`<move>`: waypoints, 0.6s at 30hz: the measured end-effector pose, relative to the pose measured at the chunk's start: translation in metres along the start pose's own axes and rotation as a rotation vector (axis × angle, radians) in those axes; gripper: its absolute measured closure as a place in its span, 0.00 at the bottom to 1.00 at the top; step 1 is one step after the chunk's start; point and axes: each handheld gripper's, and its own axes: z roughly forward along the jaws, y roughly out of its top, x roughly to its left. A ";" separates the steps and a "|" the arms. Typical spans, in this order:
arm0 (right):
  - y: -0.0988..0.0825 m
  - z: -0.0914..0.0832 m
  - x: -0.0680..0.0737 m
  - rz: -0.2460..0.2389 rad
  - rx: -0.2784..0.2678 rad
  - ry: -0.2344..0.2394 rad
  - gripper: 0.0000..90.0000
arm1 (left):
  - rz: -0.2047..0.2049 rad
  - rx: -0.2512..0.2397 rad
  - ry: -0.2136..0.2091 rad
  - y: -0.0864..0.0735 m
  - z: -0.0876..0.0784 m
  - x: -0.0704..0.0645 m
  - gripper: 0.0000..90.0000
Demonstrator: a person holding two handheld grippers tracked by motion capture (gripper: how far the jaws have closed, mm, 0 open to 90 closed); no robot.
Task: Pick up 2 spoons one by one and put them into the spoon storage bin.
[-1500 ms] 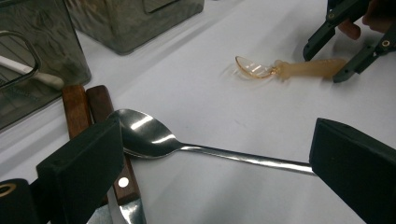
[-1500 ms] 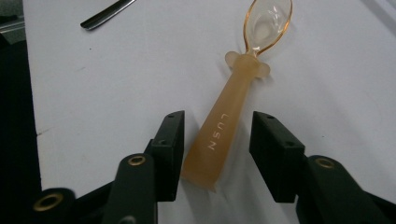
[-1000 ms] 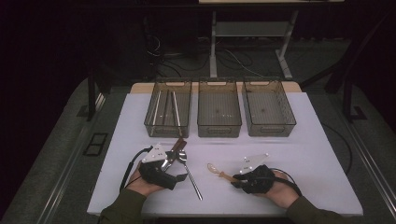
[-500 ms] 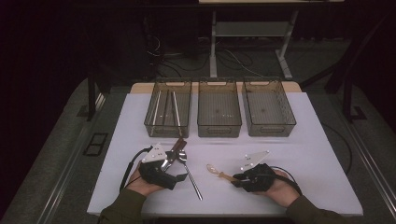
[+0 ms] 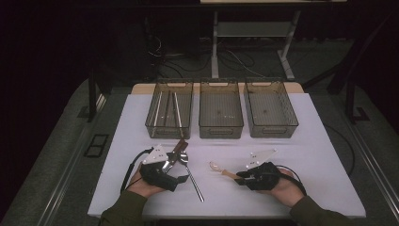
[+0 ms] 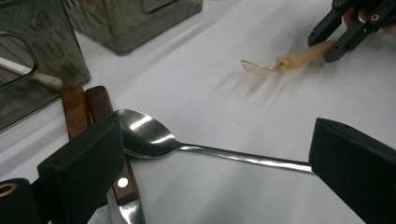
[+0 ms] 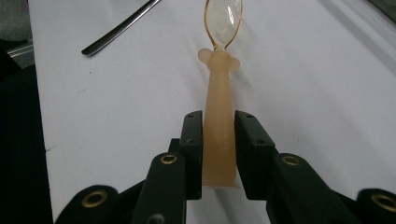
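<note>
My right gripper (image 7: 218, 126) is shut on the handle of a translucent amber plastic spoon (image 7: 219, 88), whose bowl points away just above the white table. In the high view this spoon (image 5: 220, 169) lies left of the right gripper (image 5: 241, 178). My left gripper (image 6: 219, 158) is open, its jaws standing wide on either side of a metal spoon (image 6: 144, 137). The bowl of that spoon rests against two wooden-handled utensils (image 6: 86, 112). In the high view the left gripper (image 5: 175, 160) sits at the near left, over the metal spoon (image 5: 192, 178).
Three clear grey bins stand in a row at the back of the table: left (image 5: 168, 125), middle (image 5: 221, 127), right (image 5: 272, 127). The left bin holds several long utensils. The white table (image 5: 320, 155) ends close to both hands.
The right gripper has shifted very slightly with the plastic spoon in it. The left gripper and the metal spoon have not moved.
</note>
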 end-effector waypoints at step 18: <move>0.005 -0.014 -0.004 0.018 -0.062 -0.005 0.82 | 0.000 0.000 0.000 0.000 0.000 0.000 0.02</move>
